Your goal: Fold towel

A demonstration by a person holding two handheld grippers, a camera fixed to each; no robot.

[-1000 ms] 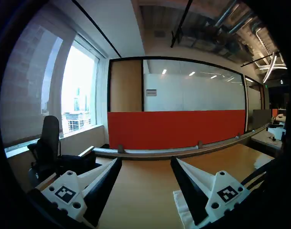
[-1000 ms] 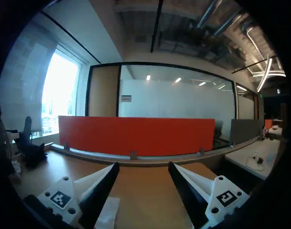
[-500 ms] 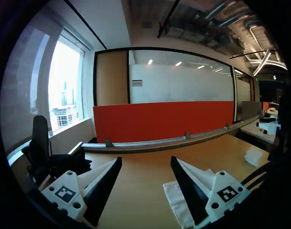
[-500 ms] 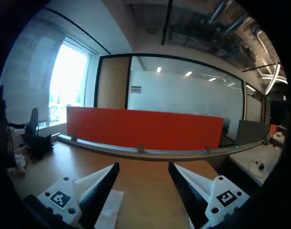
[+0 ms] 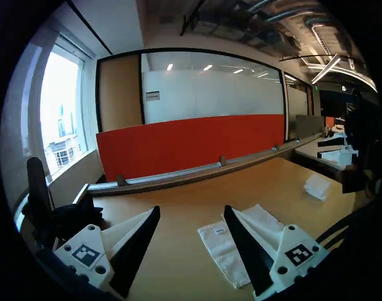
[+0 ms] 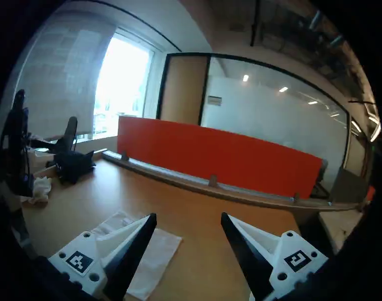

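A white towel (image 5: pixel 226 246) lies flat on the wooden table (image 5: pixel 191 210), partly under the right finger of my left gripper (image 5: pixel 191 218). That gripper hangs above the table, open and holding nothing. In the right gripper view the same towel (image 6: pixel 158 248) lies spread below and behind the left finger of my right gripper (image 6: pixel 188 223), which is also open and holds nothing. Both grippers are above the towel, not touching it.
A red divider panel (image 5: pixel 191 143) runs along the table's far edge. A small folded white cloth (image 5: pixel 317 186) lies at the right. A dark bundle and chair (image 5: pixel 55 215) stand at the left, with a crumpled white cloth (image 6: pixel 38 188) nearby.
Both grippers have tilted downward, bringing more table and the towel into view. The right gripper has also swung to the left. Both stay open.
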